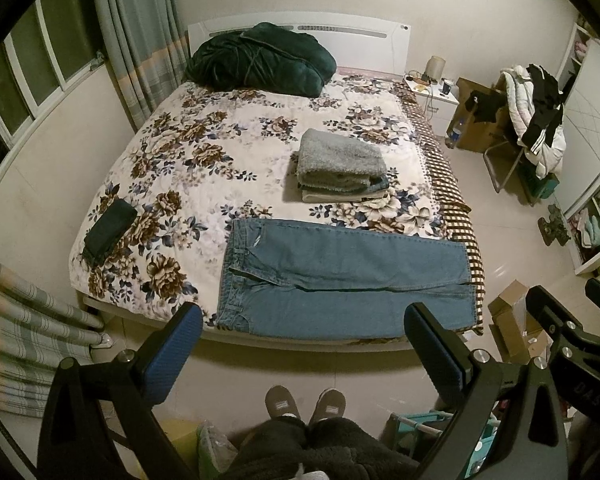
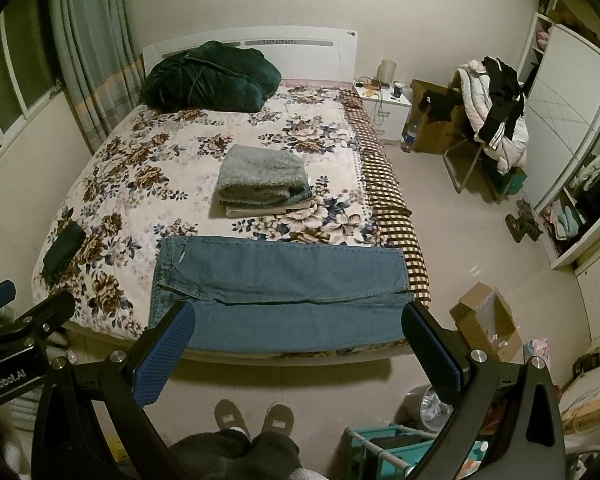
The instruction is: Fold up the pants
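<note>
Blue jeans (image 1: 340,276) lie flat across the near edge of the bed, waist to the left, legs stretched right; they also show in the right wrist view (image 2: 276,296). My left gripper (image 1: 300,344) is open and empty, held above the floor in front of the bed, short of the jeans. My right gripper (image 2: 296,340) is open and empty too, at the same distance in front of the jeans' near edge. Each gripper shows at the edge of the other's view.
The bed has a floral cover (image 1: 204,152). A stack of folded clothes (image 1: 340,166) lies mid-bed, a dark green duvet (image 1: 260,58) at the head, a small dark folded item (image 1: 110,232) at left. Cardboard boxes (image 2: 486,320) and a teal rack (image 2: 396,448) stand on the floor at right.
</note>
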Demonstrator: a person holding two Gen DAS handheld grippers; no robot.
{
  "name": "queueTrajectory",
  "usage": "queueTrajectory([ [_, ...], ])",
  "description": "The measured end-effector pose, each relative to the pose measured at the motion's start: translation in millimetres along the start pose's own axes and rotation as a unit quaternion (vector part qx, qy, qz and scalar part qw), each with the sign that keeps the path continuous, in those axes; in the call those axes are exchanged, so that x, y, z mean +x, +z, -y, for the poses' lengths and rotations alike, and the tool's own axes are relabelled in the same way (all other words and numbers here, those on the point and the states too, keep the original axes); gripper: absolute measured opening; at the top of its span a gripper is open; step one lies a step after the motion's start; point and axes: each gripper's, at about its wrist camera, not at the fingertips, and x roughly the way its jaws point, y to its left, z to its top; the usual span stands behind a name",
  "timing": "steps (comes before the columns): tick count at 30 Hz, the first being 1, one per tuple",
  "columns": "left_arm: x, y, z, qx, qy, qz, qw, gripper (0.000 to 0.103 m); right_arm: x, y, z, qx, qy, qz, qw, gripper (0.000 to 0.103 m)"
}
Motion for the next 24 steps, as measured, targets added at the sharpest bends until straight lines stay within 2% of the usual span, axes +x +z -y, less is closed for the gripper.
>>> queueTrajectory([
  [7,-0.6,-2.0,-1.7,0.000,0.000,0.001,1.0000,0.103,0.8,-4.2,-1.2,0.000,0.000,0.000,1.000,0.103],
  [15,-3.9,4.2,5.9,-0.003,0.002,0.001,1.0000,0.103,-11.1,13.0,10.9,-0.004,0.009,-0.009,1.000,0.103],
  [19,2.6,14.8,6.2,-0.023,0.023,0.013,0.9994,0.103,16.6,19.6,25.3,0.002,0.011,-0.013,1.000,0.103],
  [24,50.9,46.8,1.5,-0.059,0.080,0.030,0.9946,0.103,90.0,31.0,53.0,0.020,0.000,-0.021,1.000,0.103],
])
